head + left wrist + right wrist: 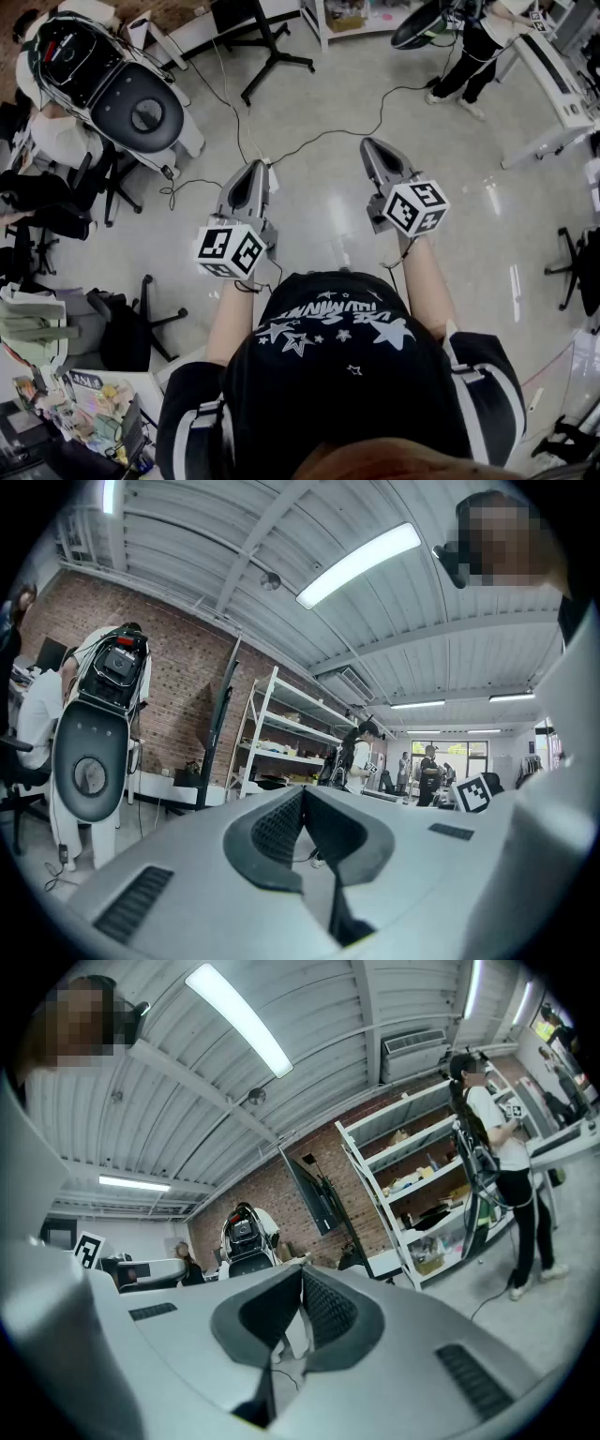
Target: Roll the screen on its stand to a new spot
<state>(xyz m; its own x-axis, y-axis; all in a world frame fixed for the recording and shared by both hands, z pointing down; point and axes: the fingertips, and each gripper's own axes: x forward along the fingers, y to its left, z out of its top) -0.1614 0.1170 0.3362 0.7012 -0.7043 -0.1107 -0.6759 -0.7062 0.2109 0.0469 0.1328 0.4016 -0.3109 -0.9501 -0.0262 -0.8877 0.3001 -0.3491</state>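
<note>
The screen (317,1188) is a dark flat panel on a black pole stand, standing before the brick wall. In the head view its black wheeled base (272,64) spreads on the floor at the top centre, well ahead of both grippers. In the left gripper view the stand (218,726) shows edge-on as a tall dark post. My left gripper (260,168) and right gripper (369,143) are held side by side over bare floor, pointing roughly level. The left gripper's (302,791) jaws are pressed together with nothing between them, and so are the right gripper's (302,1269).
A white and black machine with a round dark pad (136,103) stands at the left. Cables (314,136) trail across the floor ahead. A person (469,56) stands at the top right beside a white table (562,89). Office chairs (122,328) crowd the left; shelving (286,733) lines the wall.
</note>
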